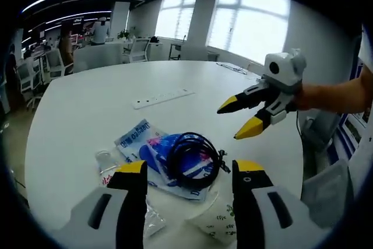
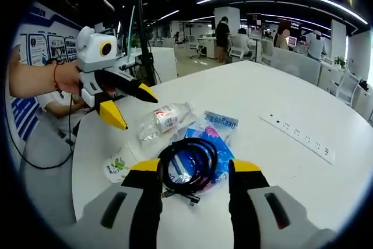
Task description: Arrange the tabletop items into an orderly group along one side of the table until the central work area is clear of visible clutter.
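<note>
A black coiled cable (image 1: 192, 158) (image 2: 187, 164) lies on a blue plastic packet (image 1: 145, 144) (image 2: 218, 135) on the round white table (image 1: 87, 109) (image 2: 250, 97). Beside them a clear bottle (image 2: 163, 119) (image 1: 106, 161) lies on its side, and a white paper cup (image 1: 217, 221) (image 2: 116, 167) has tipped over. My left gripper (image 1: 189, 170) (image 2: 135, 109) hovers open just short of the cable. Facing it from the other side of the pile, my right gripper (image 2: 195, 167) (image 1: 233, 122) is open too. Neither holds anything.
A white power strip (image 1: 162, 98) (image 2: 297, 135) lies flat farther along the table. Bare tabletop surrounds the pile. Office chairs (image 1: 137, 49), desks and people (image 2: 223, 32) stand beyond the table's edge. A hand (image 2: 61, 77) holds the left gripper.
</note>
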The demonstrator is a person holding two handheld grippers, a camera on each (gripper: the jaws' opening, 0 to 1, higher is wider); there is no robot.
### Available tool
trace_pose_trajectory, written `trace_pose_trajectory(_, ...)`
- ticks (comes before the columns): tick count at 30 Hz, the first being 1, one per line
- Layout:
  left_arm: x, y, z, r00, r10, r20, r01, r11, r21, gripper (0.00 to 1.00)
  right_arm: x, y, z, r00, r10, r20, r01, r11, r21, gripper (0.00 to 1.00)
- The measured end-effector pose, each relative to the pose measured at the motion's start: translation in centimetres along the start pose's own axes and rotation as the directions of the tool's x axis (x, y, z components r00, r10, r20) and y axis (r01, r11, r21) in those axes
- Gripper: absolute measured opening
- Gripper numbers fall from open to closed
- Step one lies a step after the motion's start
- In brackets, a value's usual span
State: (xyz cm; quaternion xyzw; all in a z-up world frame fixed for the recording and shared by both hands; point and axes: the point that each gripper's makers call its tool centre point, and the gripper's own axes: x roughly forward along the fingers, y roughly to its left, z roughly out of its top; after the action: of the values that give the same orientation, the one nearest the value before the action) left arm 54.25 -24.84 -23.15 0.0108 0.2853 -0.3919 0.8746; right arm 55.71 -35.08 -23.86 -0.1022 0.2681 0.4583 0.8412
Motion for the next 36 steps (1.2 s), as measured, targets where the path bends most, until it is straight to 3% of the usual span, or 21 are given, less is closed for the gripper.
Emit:
trace_pose_trajectory(29,4.0,0.3,-3.4,0.992,0.001,-0.127,-0.004,1.0,-0.024,0.31,4.7,-1.8,-1.9,0.998,0.018,-0.056,-0.018,1.0,0.002,0.33)
trace_pose_trajectory(36,5.0,0.3,-4.3,0.988,0.002,-0.155,-0.012,0.998,-0.064,0.27,5.4,-2.2,-2.3,0.997,0.015,-0.07,-0.015,1.0,0.002,0.31)
